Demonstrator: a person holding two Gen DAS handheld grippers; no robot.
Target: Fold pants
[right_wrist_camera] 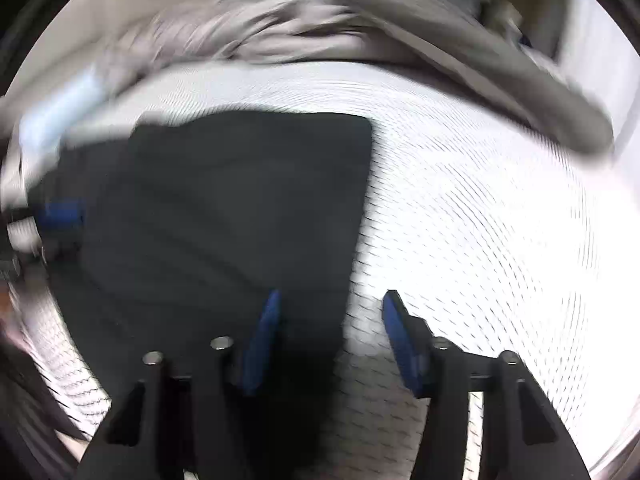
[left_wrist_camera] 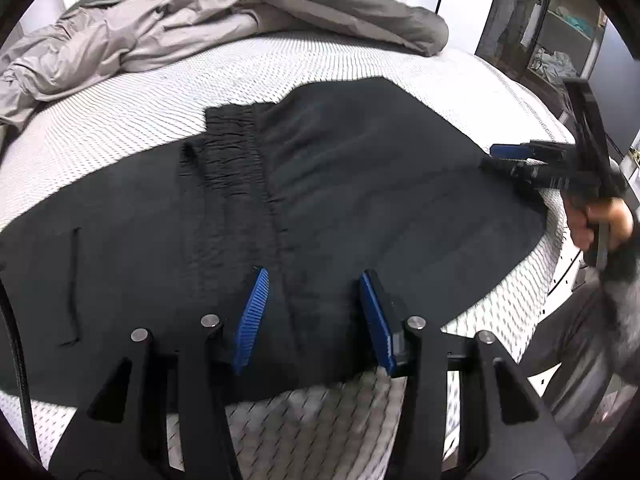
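Black pants on mattress, both grippers spread above the fabric.

Left gripper (left_wrist_camera: pixel 312 280) hangs over the near hem, its blue pads apart, gripping nothing. The pants (left_wrist_camera: pixel 340 184) lie folded across the white mattress (left_wrist_camera: pixel 168 120), elastic waistband (left_wrist_camera: pixel 236 152) on top. Right gripper (right_wrist_camera: pixel 330 304), jaws apart and empty, straddles the pants' right edge. Grey bedding (left_wrist_camera: pixel 200 20) is bunched farthest back.

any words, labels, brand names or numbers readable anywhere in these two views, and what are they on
None: no readable text in either view.
The black pants: no tag or print shows.
The white bed cover: only a woven dot pattern.
The shelf items at the back right: too small to read.
The right wrist view is too blurred by motion for any lettering.
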